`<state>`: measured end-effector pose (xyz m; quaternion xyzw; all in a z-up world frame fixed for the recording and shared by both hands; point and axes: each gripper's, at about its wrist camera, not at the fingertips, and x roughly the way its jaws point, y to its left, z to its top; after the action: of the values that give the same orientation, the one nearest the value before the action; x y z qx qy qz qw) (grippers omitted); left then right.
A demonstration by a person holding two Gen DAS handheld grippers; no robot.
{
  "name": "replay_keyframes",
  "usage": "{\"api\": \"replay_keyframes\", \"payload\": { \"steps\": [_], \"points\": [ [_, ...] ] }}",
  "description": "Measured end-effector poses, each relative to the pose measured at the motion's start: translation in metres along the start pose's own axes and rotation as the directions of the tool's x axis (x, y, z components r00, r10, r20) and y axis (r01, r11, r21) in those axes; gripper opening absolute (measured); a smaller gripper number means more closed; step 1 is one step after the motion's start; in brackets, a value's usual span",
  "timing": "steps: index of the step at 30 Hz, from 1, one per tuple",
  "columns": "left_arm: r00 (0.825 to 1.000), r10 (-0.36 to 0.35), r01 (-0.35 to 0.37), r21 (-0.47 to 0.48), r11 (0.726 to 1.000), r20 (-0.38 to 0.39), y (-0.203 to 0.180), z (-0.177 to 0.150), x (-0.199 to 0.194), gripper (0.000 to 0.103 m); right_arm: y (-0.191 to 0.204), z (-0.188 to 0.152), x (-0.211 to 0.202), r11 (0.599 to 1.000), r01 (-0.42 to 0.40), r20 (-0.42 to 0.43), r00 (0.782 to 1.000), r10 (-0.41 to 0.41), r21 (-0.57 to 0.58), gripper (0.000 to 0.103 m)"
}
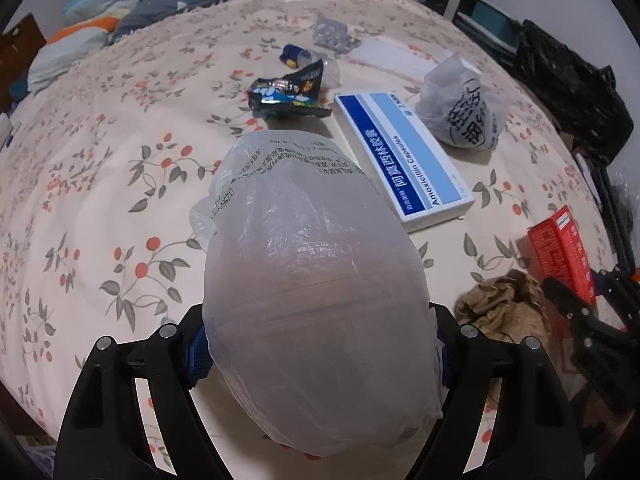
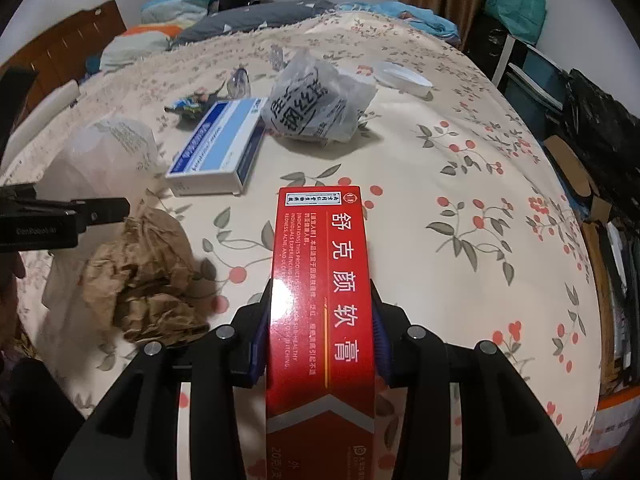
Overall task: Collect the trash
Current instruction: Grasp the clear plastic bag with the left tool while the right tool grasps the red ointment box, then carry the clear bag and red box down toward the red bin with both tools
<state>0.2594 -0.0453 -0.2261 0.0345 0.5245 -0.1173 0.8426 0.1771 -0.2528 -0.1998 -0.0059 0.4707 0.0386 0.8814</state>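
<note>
My left gripper [image 1: 320,344] is shut on a translucent white plastic bag [image 1: 316,280] that bulges up between the jaws above the floral bedsheet. My right gripper [image 2: 320,336] is shut on a long red ointment box [image 2: 324,300], held lengthwise over the bed; the box also shows in the left wrist view [image 1: 560,252]. Crumpled brown paper [image 2: 148,276] lies to the left of the red box. A blue and white capsule box [image 1: 400,156], a black snack wrapper [image 1: 288,92] and a printed grey plastic bag [image 1: 464,108] lie farther back on the bed.
A small blue item [image 1: 294,54], a blister pack [image 1: 332,34] and a white lid [image 2: 402,76] lie near the far side of the bed. Pillows and bedding [image 2: 224,20] are piled at the headboard. Black bags and shelves [image 2: 600,140] stand along the right bed edge.
</note>
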Motion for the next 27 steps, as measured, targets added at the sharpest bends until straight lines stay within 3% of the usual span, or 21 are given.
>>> {"api": "replay_keyframes", "payload": {
  "steps": [16, 27],
  "points": [
    [0.996, -0.013, 0.011, 0.023, 1.0, 0.086, -0.007, -0.039, -0.094, 0.079, 0.016, -0.01, -0.091, 0.998, -0.055, 0.103, 0.993, 0.054, 0.009, 0.041],
    [0.992, -0.051, 0.042, 0.074, 0.996, 0.114, -0.035, -0.126, -0.18, 0.079, 0.052, -0.069, -0.163, 0.995, -0.1, 0.139, 0.985, 0.102, -0.026, 0.041]
  ]
}}
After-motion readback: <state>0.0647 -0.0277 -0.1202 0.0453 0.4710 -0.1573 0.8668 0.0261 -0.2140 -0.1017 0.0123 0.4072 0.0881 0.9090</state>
